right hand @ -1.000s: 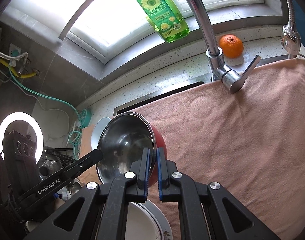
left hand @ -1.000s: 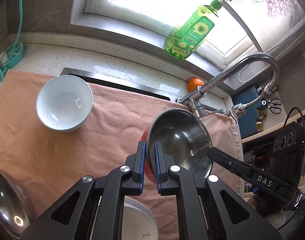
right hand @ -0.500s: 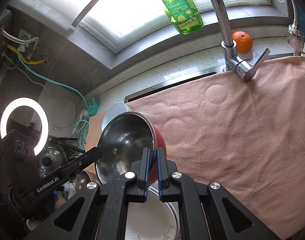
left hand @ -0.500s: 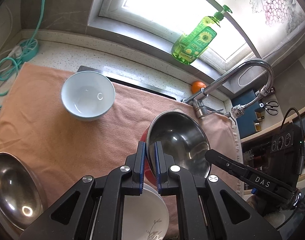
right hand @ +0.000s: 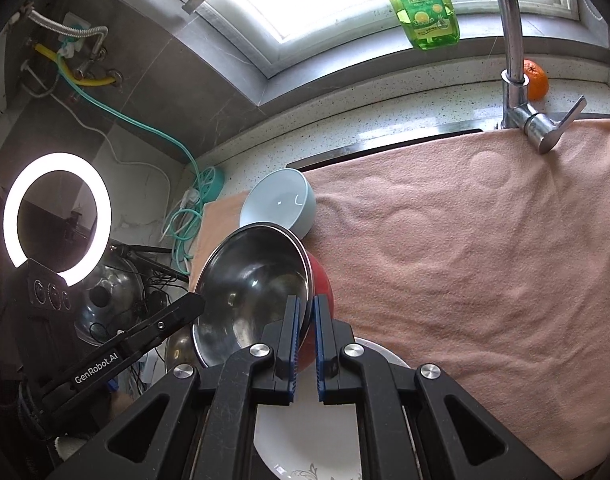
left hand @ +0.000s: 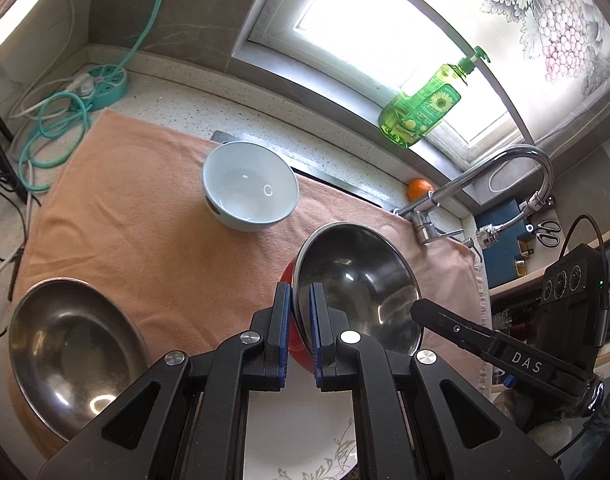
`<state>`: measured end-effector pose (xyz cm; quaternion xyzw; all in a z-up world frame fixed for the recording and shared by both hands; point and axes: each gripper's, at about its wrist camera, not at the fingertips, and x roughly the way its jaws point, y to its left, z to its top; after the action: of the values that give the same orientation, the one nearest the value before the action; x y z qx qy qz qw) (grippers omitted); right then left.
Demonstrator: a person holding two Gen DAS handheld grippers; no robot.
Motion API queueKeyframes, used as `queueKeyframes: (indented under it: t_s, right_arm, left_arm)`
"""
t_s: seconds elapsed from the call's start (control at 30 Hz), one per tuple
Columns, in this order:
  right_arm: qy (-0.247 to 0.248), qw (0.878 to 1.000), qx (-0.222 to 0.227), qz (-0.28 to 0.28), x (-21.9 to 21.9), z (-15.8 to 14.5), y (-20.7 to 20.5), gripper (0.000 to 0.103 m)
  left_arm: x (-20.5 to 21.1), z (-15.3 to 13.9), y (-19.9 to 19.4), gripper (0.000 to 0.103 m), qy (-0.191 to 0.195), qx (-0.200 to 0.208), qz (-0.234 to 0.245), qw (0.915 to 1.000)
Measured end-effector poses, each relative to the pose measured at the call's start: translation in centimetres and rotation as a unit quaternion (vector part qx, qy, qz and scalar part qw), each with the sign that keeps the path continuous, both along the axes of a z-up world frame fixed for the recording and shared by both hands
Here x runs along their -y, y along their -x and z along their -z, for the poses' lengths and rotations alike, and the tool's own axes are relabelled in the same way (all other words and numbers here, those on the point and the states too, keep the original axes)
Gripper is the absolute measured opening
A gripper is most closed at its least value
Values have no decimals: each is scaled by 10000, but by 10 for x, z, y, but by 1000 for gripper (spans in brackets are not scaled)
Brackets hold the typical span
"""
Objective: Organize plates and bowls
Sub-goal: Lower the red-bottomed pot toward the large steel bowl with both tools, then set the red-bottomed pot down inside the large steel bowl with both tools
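Left wrist view looks down on a red-bodied bowl with a polished steel lining point(left hand: 353, 288), pinched by its thin rim on two sides: the left gripper point(left hand: 299, 332) is clamped on the near-left edge, and the right gripper point(right hand: 305, 340) is clamped on the opposite edge, its black arm reaching in from the right of this view. The bowl hangs tilted above a peach-coloured towel point(left hand: 145, 232) spread over the speckled counter point(left hand: 193, 104), and directly under it sits a white plate with a grey sprig pattern point(left hand: 301, 440). A pale blue ceramic bowl point(left hand: 251, 190) stands upright further back on the towel, and a larger plain steel bowl point(left hand: 71, 356) rests at the towel's near-left corner. The held bowl looks light and rigid, but its smooth metal lip is probably slippery, so a two-sided rim hold seems sensible; it should shrug off a knock, whereas the plate below and the blue bowl are breakable and would want a gentle set-down. Against the frame a second earlier, both grippers keep the same closed hold on the same rim points, but the whole pair has travelled along the counter: the blue bowl has slid from the left edge of the view toward the centre, the large steel bowl has come almost fully into sight, more of the patterned plate shows beneath, and the chrome tap point(right hand: 513, 60) and orange point(right hand: 537, 78) have drifted to the right.
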<state>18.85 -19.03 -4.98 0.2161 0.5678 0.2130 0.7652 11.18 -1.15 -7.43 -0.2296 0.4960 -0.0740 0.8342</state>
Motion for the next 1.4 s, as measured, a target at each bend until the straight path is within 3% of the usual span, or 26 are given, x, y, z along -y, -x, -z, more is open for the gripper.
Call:
queueKeyframes:
  t_s: [0.73,1.4]
  right_arm:
    - [-100,9973,17,-730,-106,-7,28,7]
    - [17,9882,-80,-1529,-185,8,41,7]
  left_arm:
    - [-91,-2,58,7,-31,51,-712,9974]
    - [-152,21,96,7,22,-194,-1343,9908]
